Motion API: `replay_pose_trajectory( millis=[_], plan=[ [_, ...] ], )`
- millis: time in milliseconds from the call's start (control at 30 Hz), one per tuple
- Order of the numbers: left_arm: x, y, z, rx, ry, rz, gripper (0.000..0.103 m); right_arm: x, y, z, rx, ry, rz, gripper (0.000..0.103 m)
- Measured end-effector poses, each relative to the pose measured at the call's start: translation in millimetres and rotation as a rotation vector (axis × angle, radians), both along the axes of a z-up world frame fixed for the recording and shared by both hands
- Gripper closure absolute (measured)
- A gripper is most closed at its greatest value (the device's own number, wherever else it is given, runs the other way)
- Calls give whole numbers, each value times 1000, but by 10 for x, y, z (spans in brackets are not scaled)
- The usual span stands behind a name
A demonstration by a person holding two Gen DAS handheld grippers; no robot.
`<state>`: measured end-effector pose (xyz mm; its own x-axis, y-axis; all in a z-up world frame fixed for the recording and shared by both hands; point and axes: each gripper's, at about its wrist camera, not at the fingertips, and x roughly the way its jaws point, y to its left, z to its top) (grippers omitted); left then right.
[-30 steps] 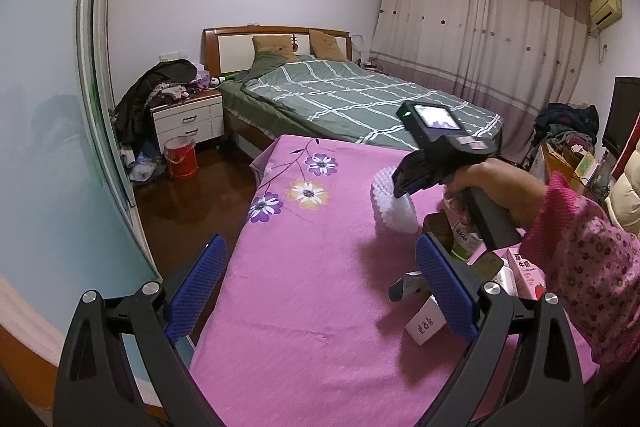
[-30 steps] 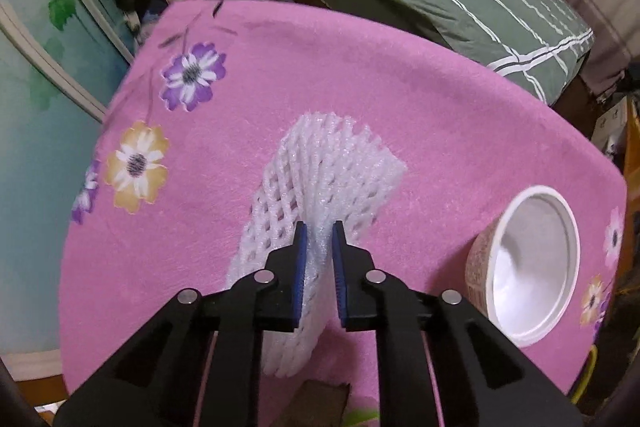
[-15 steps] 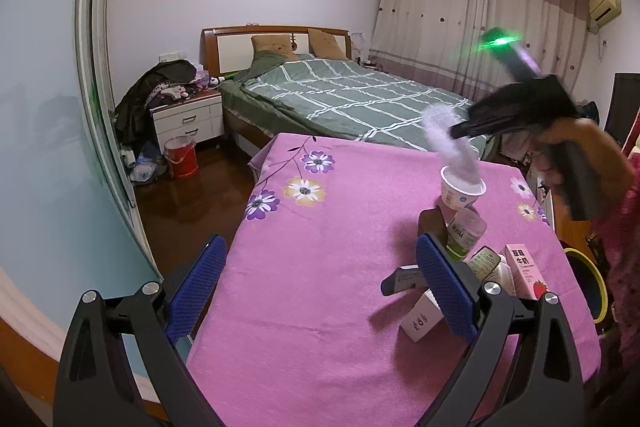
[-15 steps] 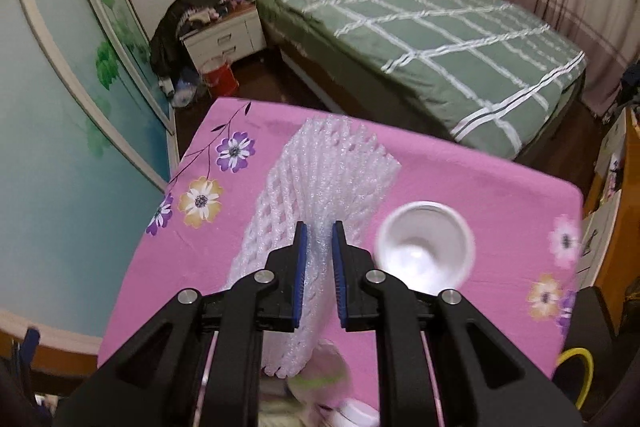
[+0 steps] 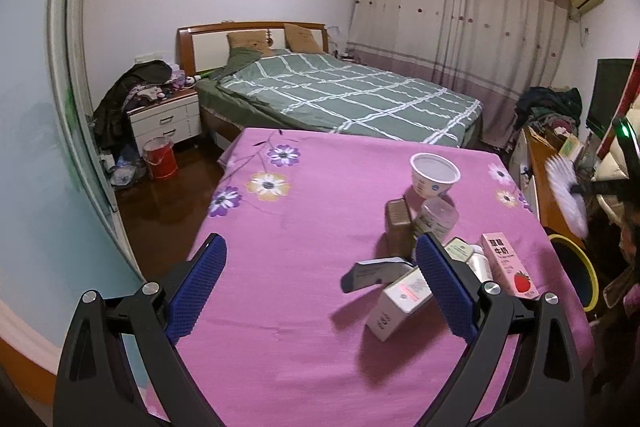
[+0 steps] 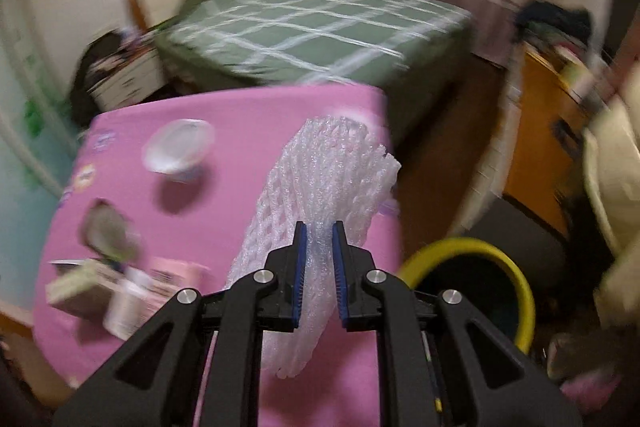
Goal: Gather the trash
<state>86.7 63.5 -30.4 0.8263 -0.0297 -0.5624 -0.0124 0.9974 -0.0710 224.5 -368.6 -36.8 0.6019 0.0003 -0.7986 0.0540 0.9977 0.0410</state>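
Observation:
My right gripper (image 6: 319, 247) is shut on a white foam fruit net (image 6: 332, 179), held in the air above the table's right edge, close to a yellow-rimmed bin (image 6: 472, 291) on the floor. From the left wrist the foam net (image 5: 564, 193) shows blurred at the far right, above the bin (image 5: 576, 267). My left gripper (image 5: 320, 279) is open over the pink floral tablecloth (image 5: 304, 219) with nothing between its fingers. On the cloth lie a white paper cup (image 5: 434, 175), a brown box (image 5: 398, 227), a clear plastic cup (image 5: 436, 221), a strawberry milk carton (image 5: 508, 267) and a white box (image 5: 400, 301).
A green checked bed (image 5: 340, 95) stands beyond the table, with a white nightstand (image 5: 164, 119) piled with clothes and a red bucket (image 5: 160, 157) at its left. A wooden cabinet (image 5: 536, 167) with clutter sits at the right. A sliding door panel (image 5: 40, 131) runs along the left.
My right gripper has lifted the foam net off the tablecloth and swung it to the right, past the paper cup, to above the bin. The left gripper shifted slightly, still open.

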Motion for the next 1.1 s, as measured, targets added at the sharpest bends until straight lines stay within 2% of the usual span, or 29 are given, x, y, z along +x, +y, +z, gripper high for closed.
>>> replay_pose_trajectory(
  millis=[67, 167, 367, 400, 533, 733, 1000, 1100],
  plan=[
    [34, -66, -6, 3, 5, -13, 9, -171, -463, -168, 12, 18, -99, 90],
    [72, -196, -7, 8, 10, -38, 9, -336, -911, -418, 15, 51, -200, 89],
    [119, -462, -3, 35, 20, -86, 9, -426, -1380, -842, 51, 113, -285, 84],
    [121, -493, 4, 39, 19, -91, 9, -419, -1394, -876, 60, 115, -292, 80],
    [122, -596, 23, 59, 13, -106, 9, -491, -1501, -926, 86, 102, -322, 78],
    [150, -596, -36, 48, 32, -121, 9, -513, -1452, -928, 87, 90, -314, 74],
    [412, -644, -455, 27, 124, -217, 9, -499, -1264, -893, 100, 71, -282, 70],
    [504, -654, -613, 17, 159, -246, 15, -472, -1202, -886, 99, 72, -271, 67]
  ],
)
